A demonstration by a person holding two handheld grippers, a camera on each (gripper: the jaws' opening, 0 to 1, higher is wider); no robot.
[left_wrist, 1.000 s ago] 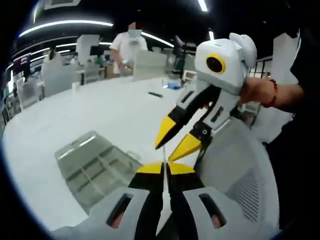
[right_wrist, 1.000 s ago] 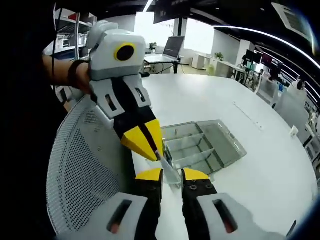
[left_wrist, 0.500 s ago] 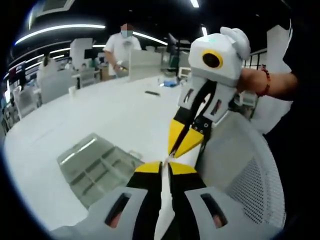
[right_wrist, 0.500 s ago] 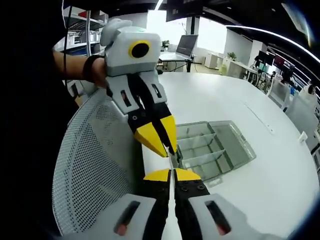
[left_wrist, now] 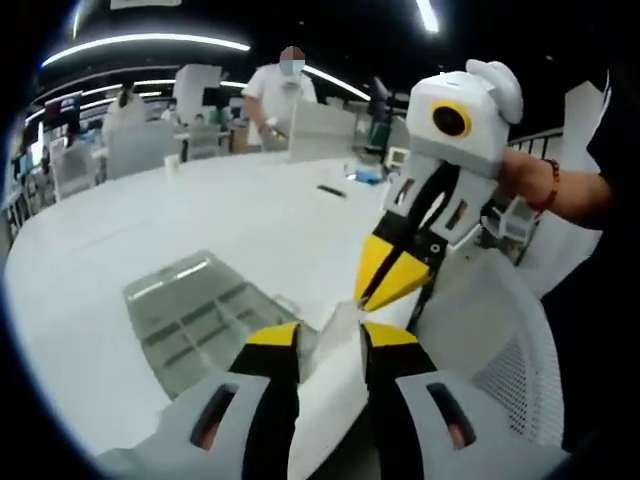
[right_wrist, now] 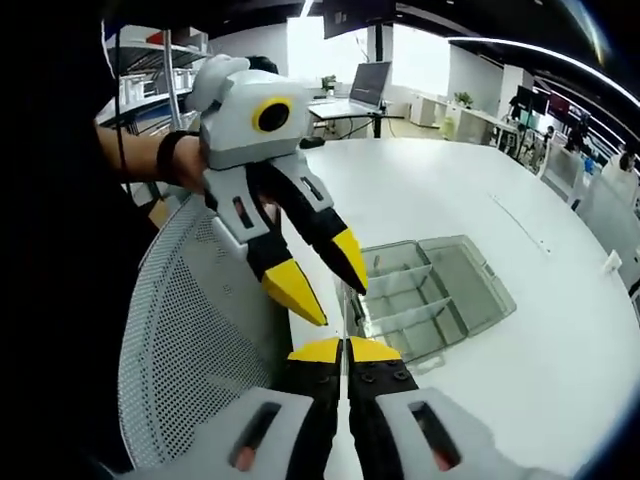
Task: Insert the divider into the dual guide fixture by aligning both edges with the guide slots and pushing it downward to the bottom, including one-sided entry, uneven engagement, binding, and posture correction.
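Left gripper point(right_wrist: 320, 285): its yellow-tipped jaws are standing wide apart, gripping nothing. In the left gripper view its own jaws point(left_wrist: 330, 340) are rising from the bottom with a clear gap between them.

Right gripper point(left_wrist: 385, 285): its jaws are pressing together on the divider's upper edge. In the right gripper view its own jaws point(right_wrist: 345, 350) are sitting closed, almost no gap showing.

Divider point(left_wrist: 335, 350): a thin, clear plastic sheet, hard to make out. It is hanging from the right gripper's tips and passing through the gap of the left gripper, apparently touching neither jaw. It is being held in the air, near the fixture's closest corner, not in any slot.

Dual guide fixture point(right_wrist: 435, 295): a clear plastic tray with inner partitions, lying flat on the white table point(left_wrist: 200, 220), near the table's closest edge.

Room to move: bare white tabletop is spreading beyond the tray on its far sides. A white mesh chair back point(right_wrist: 190, 340) is standing just beside the table edge, under both grippers.

Background: a person point(left_wrist: 282, 90) is standing far across the table.
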